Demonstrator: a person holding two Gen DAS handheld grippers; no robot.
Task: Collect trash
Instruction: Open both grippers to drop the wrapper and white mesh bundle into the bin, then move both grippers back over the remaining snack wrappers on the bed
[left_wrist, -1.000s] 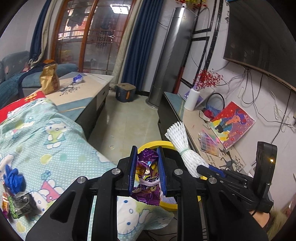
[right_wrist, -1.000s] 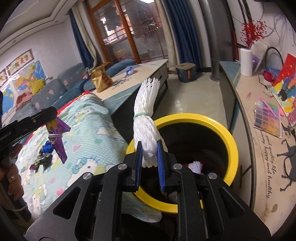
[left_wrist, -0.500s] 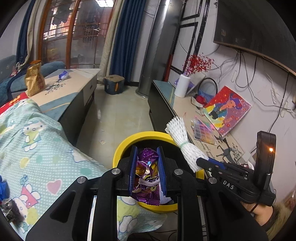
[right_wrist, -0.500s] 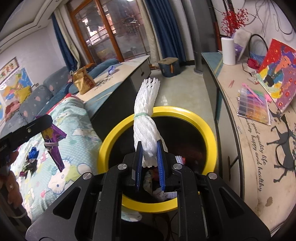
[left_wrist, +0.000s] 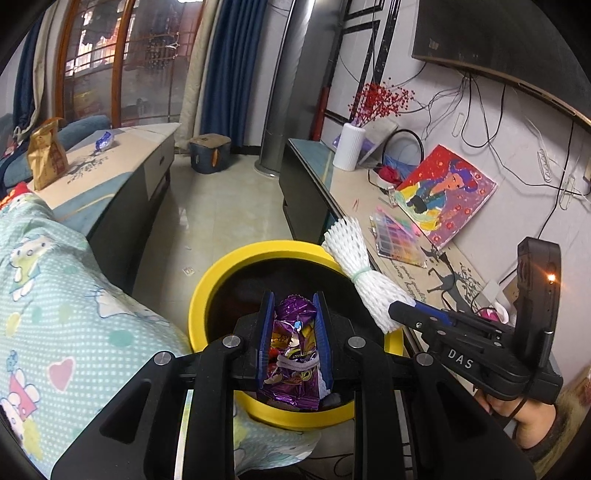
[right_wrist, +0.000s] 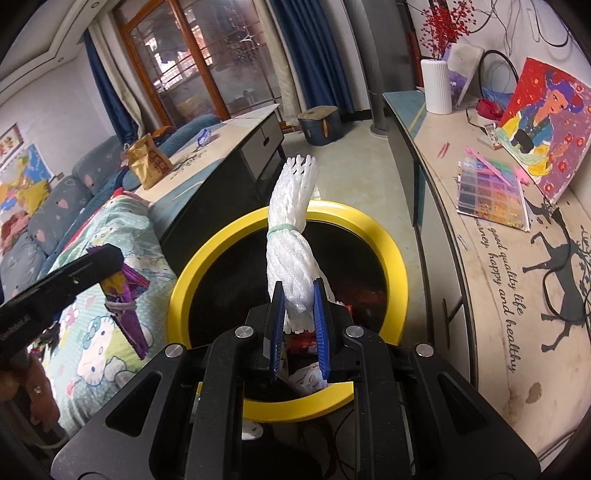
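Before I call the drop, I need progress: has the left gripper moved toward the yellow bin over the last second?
Yes. The left gripper, shut on the purple wrapper, now sits over the yellow bin; earlier it was over the blanket beside it.

- The mouth of the yellow-rimmed bin (right_wrist: 397, 258) is wide and open from above; trash lies only low at its near side.
- Left of the bin, the patterned blanket (left_wrist: 66, 314) presses against its rim.
- Right of it, the long cabinet (right_wrist: 480, 295) stands just beside.
- Beyond the bin, bare floor (left_wrist: 214, 218) runs between the coffee table (left_wrist: 122, 162) and the cabinet.
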